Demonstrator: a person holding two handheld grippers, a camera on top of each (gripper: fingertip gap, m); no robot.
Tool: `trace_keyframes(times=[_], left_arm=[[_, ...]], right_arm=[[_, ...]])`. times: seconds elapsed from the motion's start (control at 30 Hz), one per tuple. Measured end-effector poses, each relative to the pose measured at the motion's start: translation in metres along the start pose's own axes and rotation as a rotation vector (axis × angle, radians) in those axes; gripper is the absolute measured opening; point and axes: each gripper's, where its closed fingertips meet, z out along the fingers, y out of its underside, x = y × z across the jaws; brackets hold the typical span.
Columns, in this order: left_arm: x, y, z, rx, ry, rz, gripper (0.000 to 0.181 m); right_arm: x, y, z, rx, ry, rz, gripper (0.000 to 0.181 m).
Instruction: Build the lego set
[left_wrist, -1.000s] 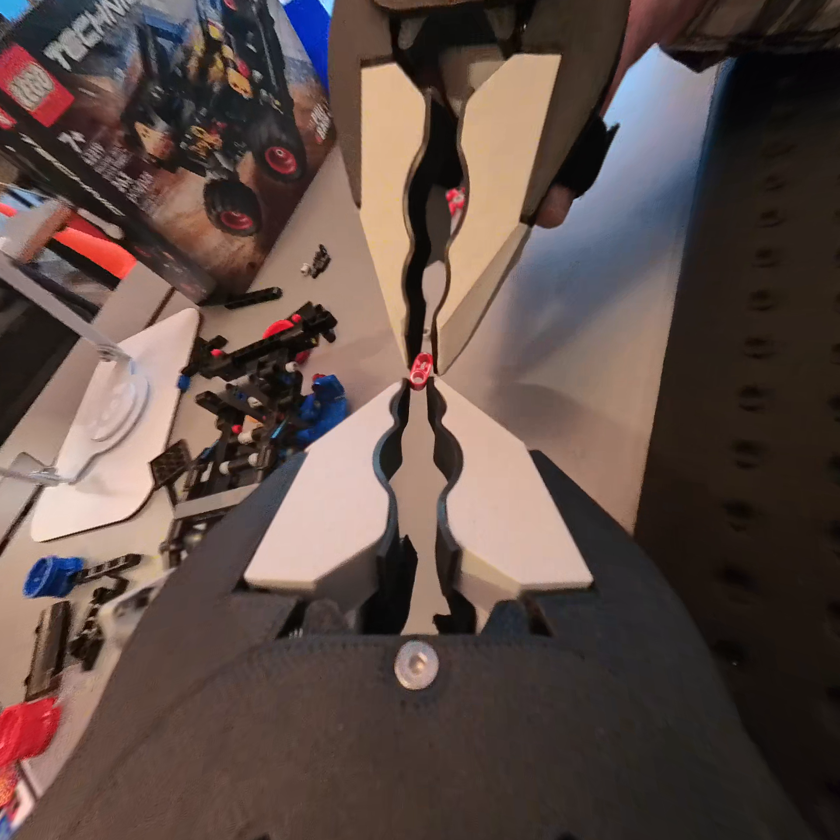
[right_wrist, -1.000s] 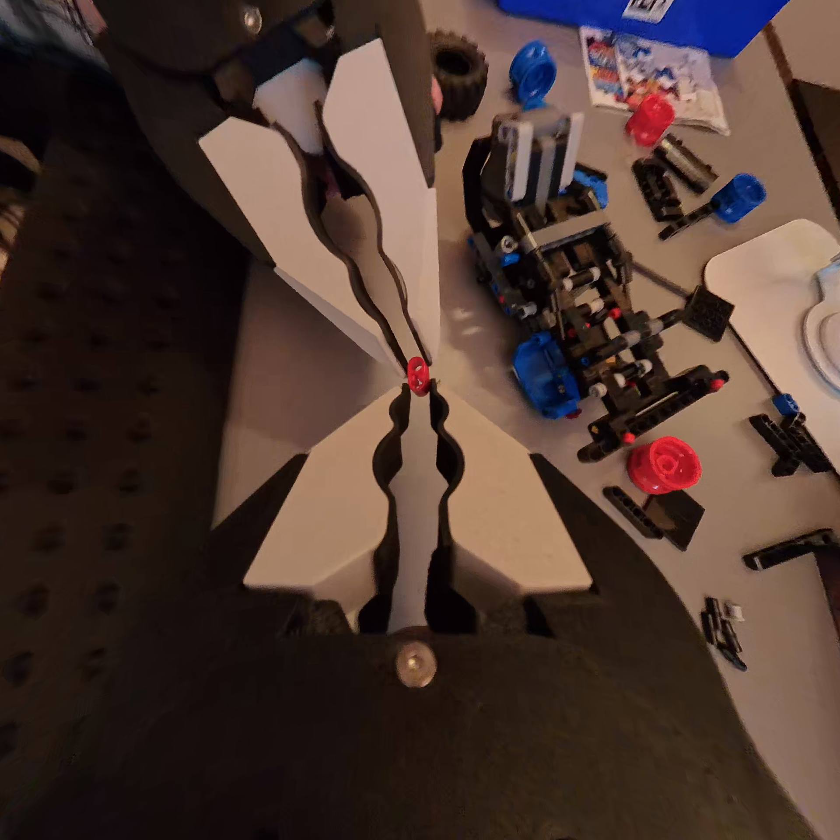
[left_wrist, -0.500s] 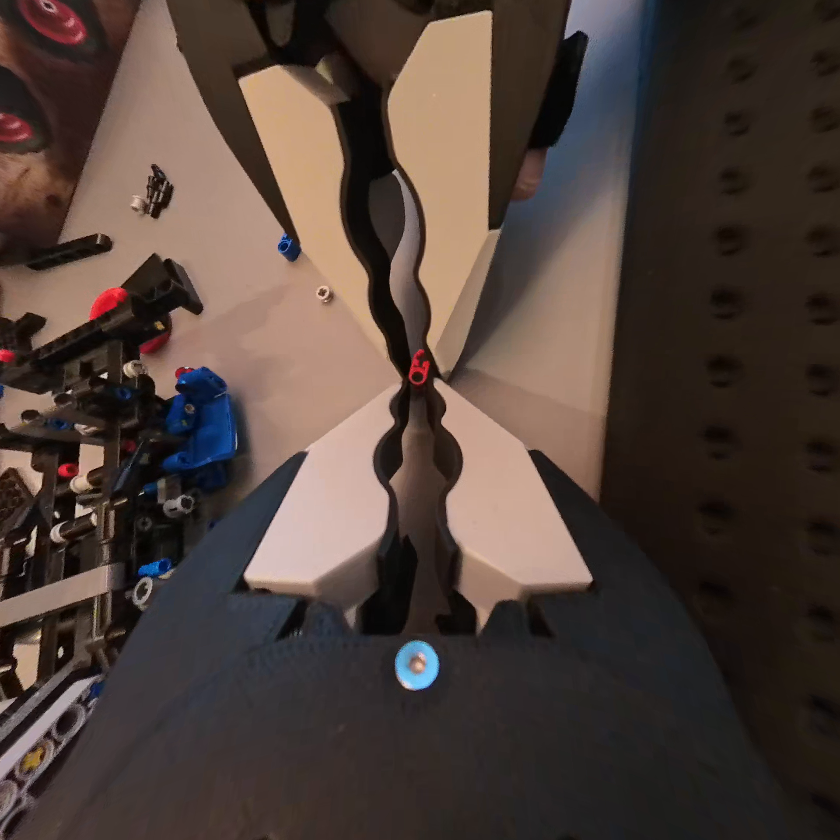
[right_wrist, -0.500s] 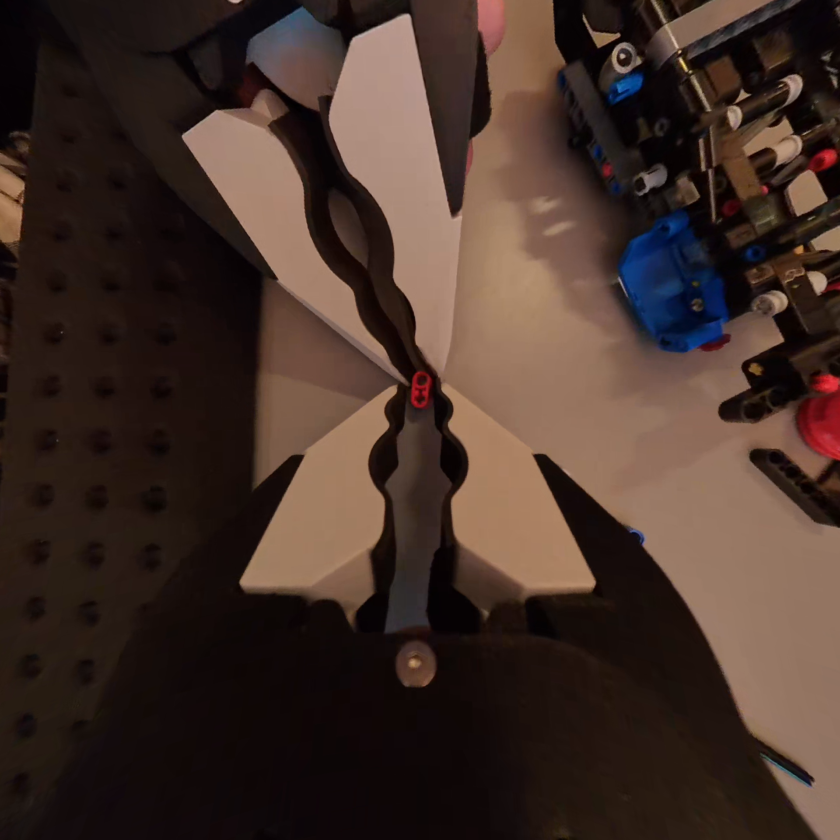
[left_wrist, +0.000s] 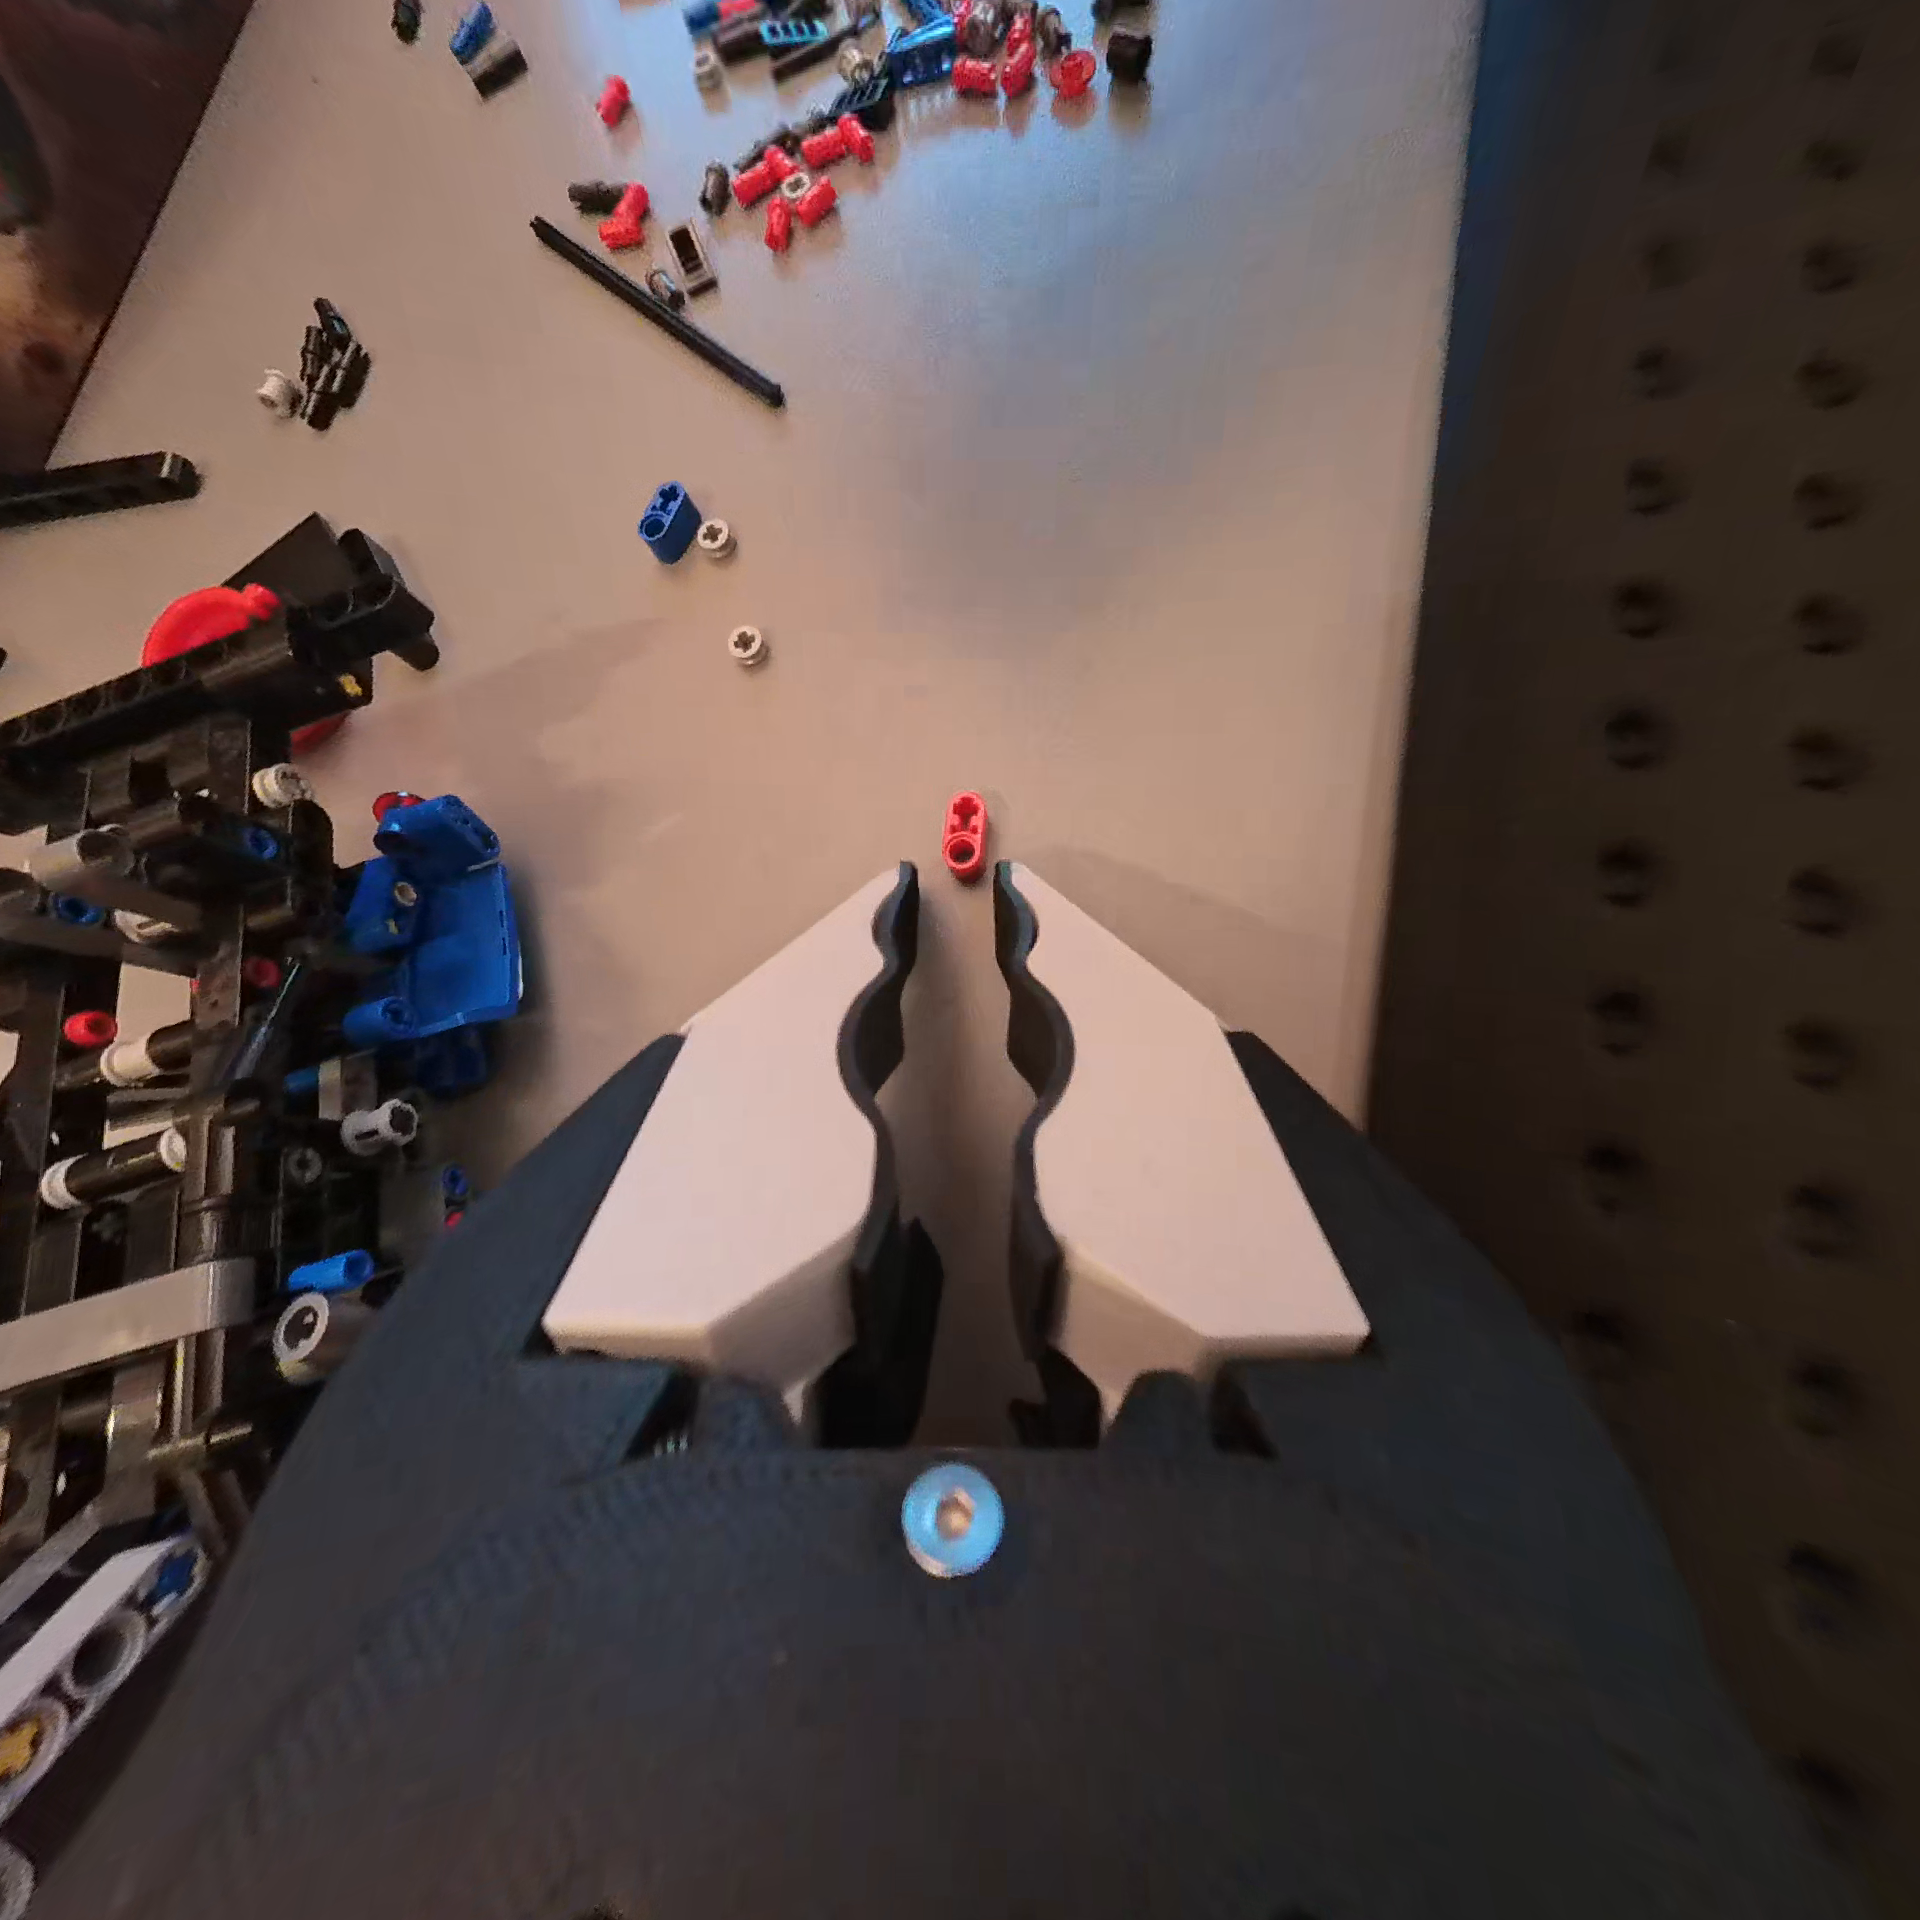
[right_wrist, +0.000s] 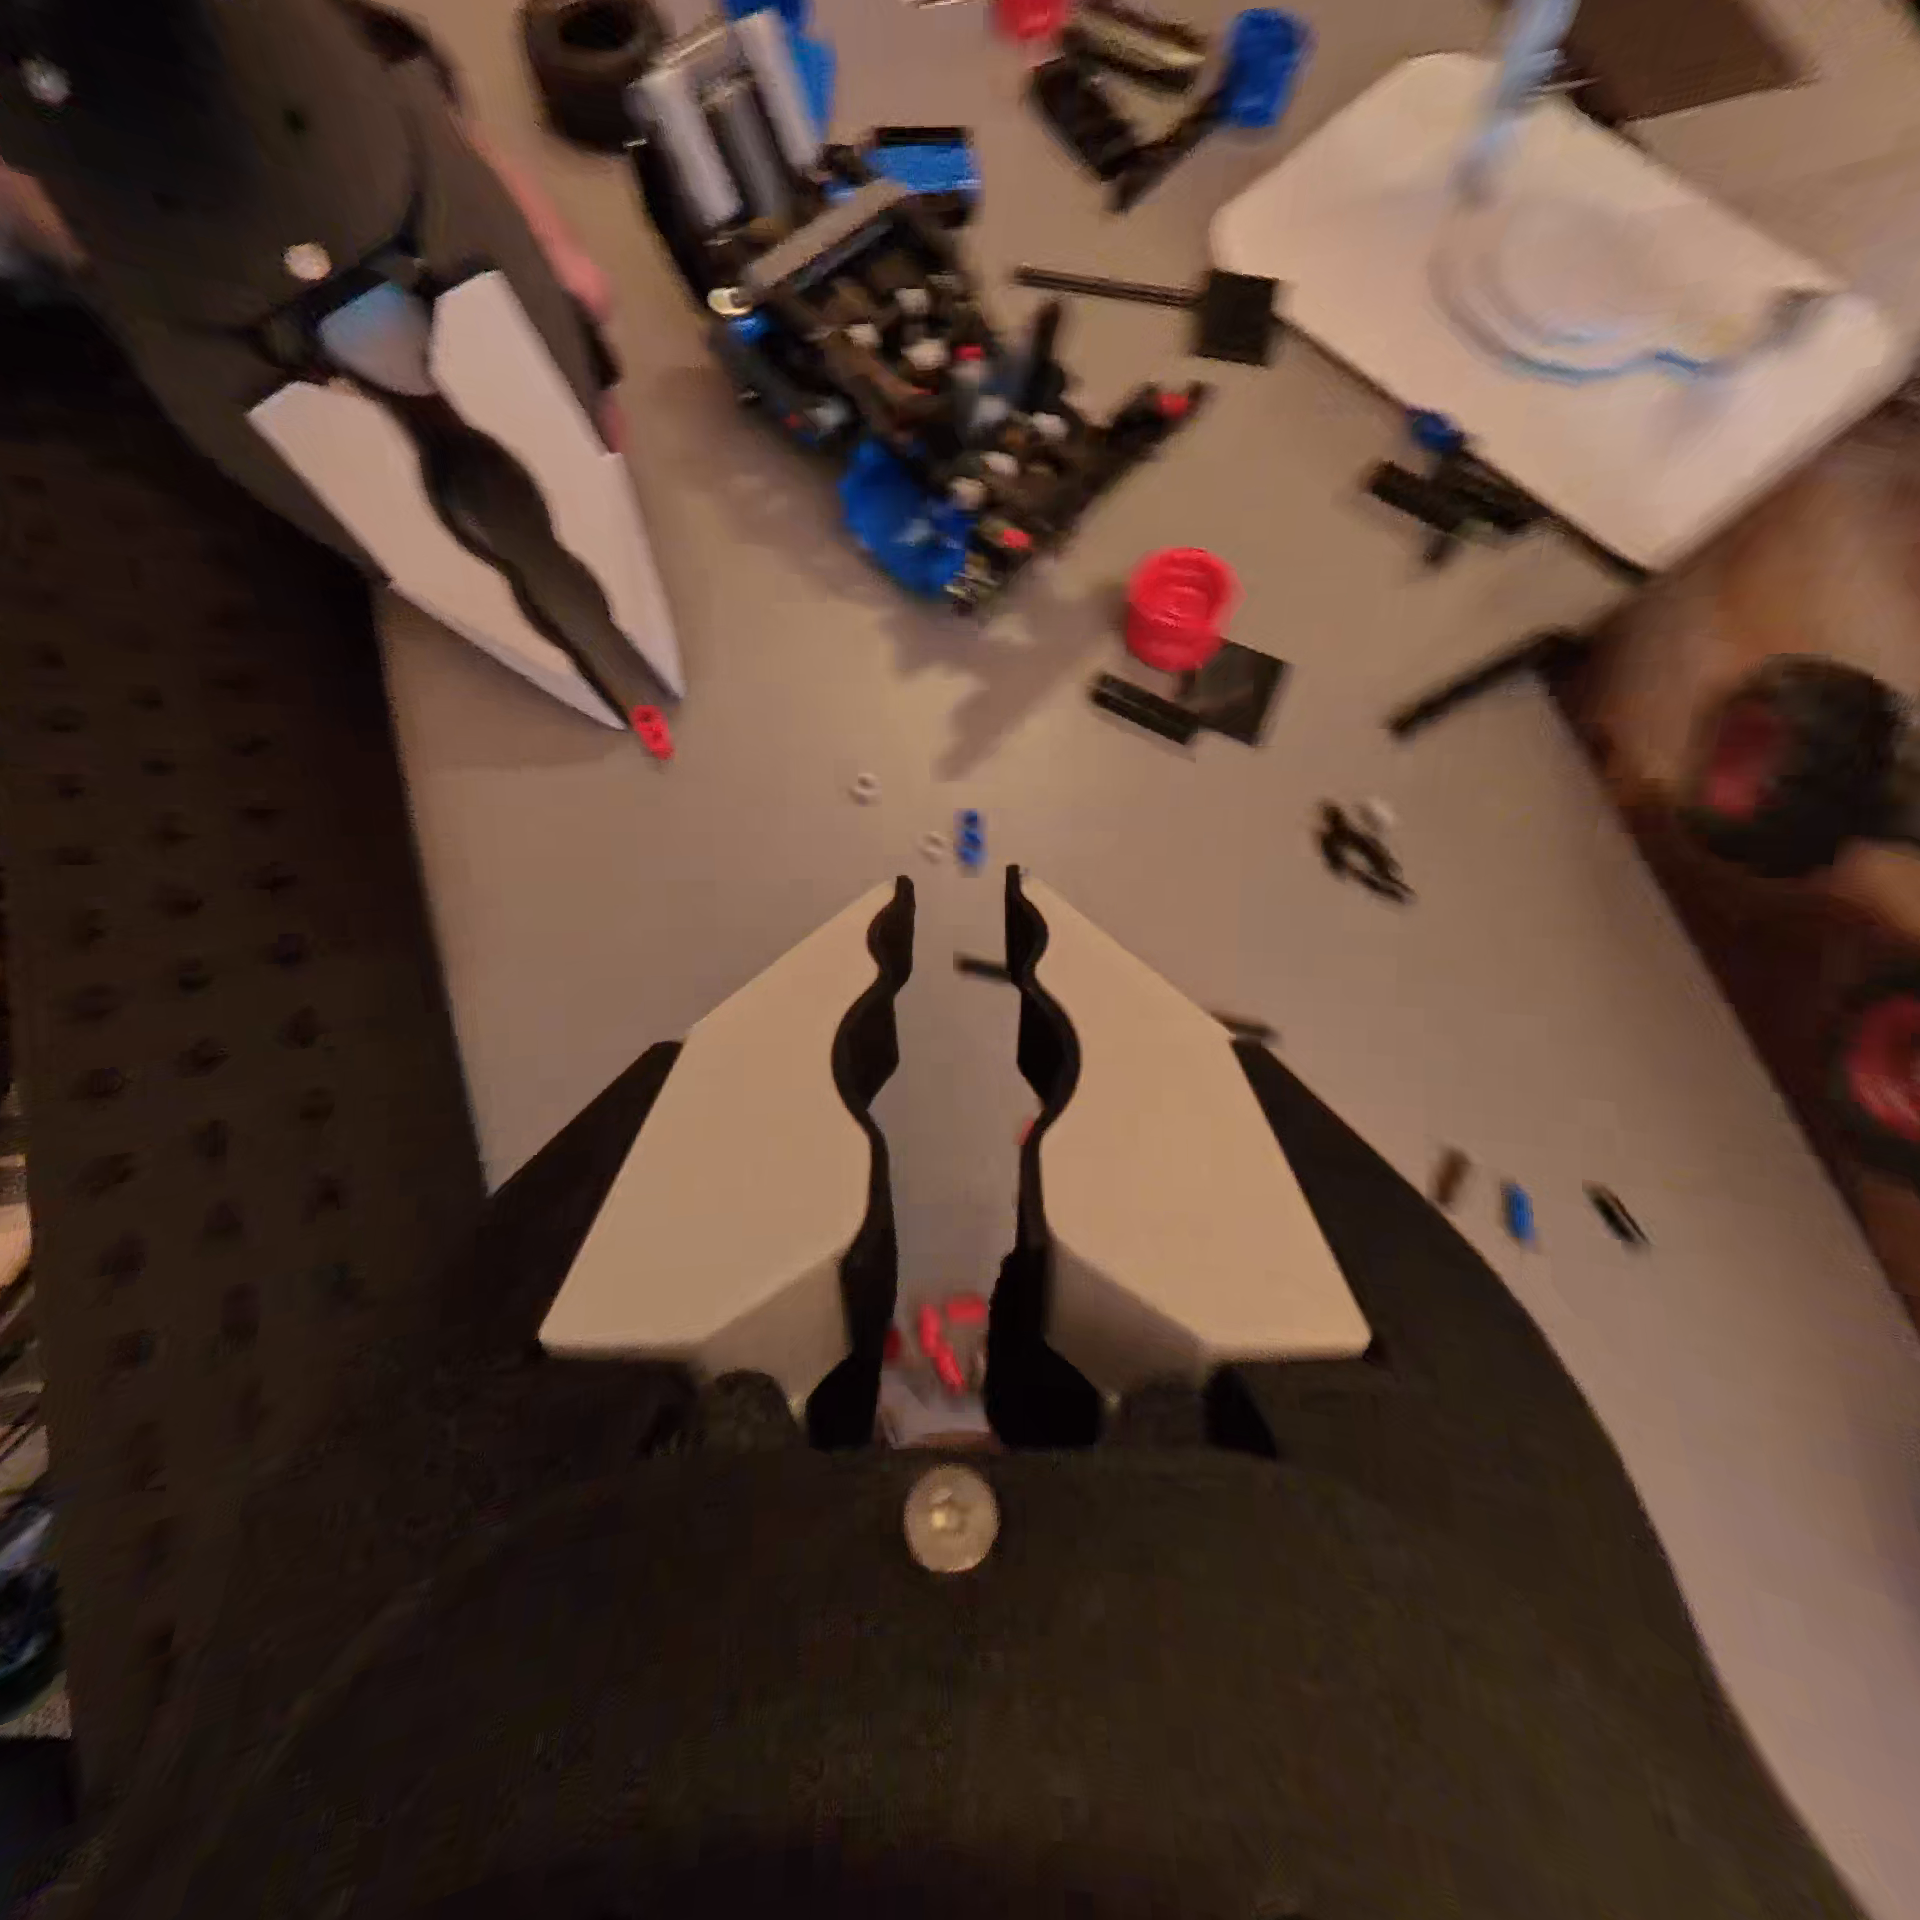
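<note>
In the left wrist view the left tongs (left_wrist: 956, 878) fill the lower middle of the frame, their two pale fingers standing a narrow gap apart with nothing between them; just past the tips, in the middle of the frame, a small red two-hole lego connector (left_wrist: 965, 835) lies on the grey desk (left_wrist: 1143, 623), and whether it touches the tips cannot be told. At the left edge sits the half-built lego vehicle (left_wrist: 208, 935), black beams with a blue block on its near side. Farther up, left of centre, a small blue connector (left_wrist: 665, 509) lies beside a grey bush, with a second grey bush a little nearer; a long black axle (left_wrist: 657, 312) lies beyond them, and a scatter of red and black pins (left_wrist: 821, 156) spreads along the top of the frame. A dark studded mat (left_wrist: 1714, 831) runs down the right side. In the right wrist view, which is blurred, the right tongs (right_wrist: 958, 883) sit in the lower middle, parted about as narrowly and empty. The blue connector (right_wrist: 968, 836) lies just beyond their tips. The left tongs (right_wrist: 634, 704) reach in from the upper left, with the red connector (right_wrist: 651, 727) at their tip. Beyond, the vehicle (right_wrist: 883, 364) stands at upper centre, a red wheel hub (right_wrist: 1182, 606) to its right, and a white plate (right_wrist: 1558, 343) in the upper right corner
</note>
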Motion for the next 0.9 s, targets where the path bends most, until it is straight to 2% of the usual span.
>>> trace_keyframes(times=[0.1, 0.17, 0.33, 0.5, 0.7, 0.9], left_arm=[[0.000, 0.000, 0.000, -0.004, -0.005, 0.001, 0.013], [0.000, 0.000, 0.000, -0.004, -0.005, -0.002, 0.013], [-0.001, 0.001, -0.001, -0.003, -0.005, -0.016, 0.015], [-0.002, 0.001, -0.001, 0.000, -0.004, -0.024, 0.015], [-0.002, 0.001, -0.001, 0.002, -0.004, -0.027, 0.016], [-0.004, 0.002, -0.001, 0.004, -0.007, -0.038, 0.017]], right_arm=[[0.032, 0.022, -0.035, -0.020, 0.105, 0.078, 0.013], [0.049, 0.048, -0.046, -0.103, 0.171, 0.111, 0.013], [0.061, 0.086, -0.038, -0.221, 0.189, 0.135, 0.013], [0.074, 0.105, -0.026, -0.313, 0.207, 0.127, 0.012], [0.089, 0.114, -0.020, -0.331, 0.180, 0.183, 0.010], [0.089, 0.115, -0.033, -0.350, 0.186, 0.173, 0.011]])
